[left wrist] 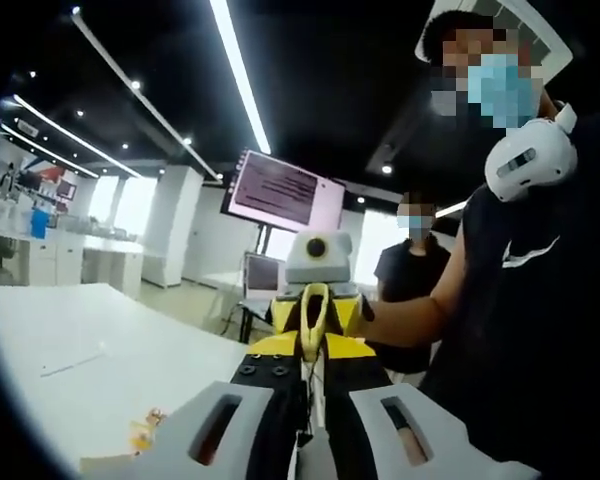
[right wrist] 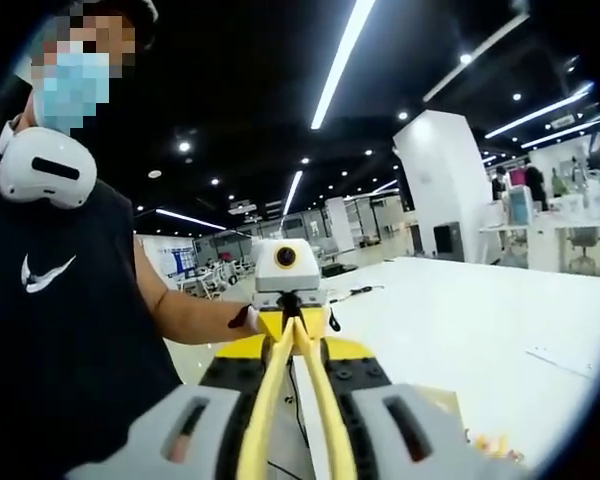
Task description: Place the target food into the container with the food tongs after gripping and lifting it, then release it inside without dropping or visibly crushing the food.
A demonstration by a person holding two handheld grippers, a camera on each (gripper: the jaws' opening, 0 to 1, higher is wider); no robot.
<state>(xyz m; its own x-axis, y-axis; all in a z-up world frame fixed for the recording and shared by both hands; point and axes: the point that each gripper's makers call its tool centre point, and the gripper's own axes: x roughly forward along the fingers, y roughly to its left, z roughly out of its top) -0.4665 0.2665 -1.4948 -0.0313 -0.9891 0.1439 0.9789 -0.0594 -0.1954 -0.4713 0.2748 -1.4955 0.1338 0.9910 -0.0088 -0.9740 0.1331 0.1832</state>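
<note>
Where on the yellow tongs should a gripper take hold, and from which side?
Probably partway along the tongs, with one jaw on each arm's outer face, coming in from the joined end. In the right gripper view the two arms spread apart near the camera and meet farther off, so squeezing across them should close the open end.

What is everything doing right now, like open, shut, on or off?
Left hand-held gripper: open, holding nothing.
Right hand-held gripper: one jaw either side of the tongs; cannot tell if it squeezes them.
Yellow food tongs: up in the air, off the table.
Food: lying on the white table, not picked up.
Monitor: switched on.
Ceiling light strips: lit.
</note>
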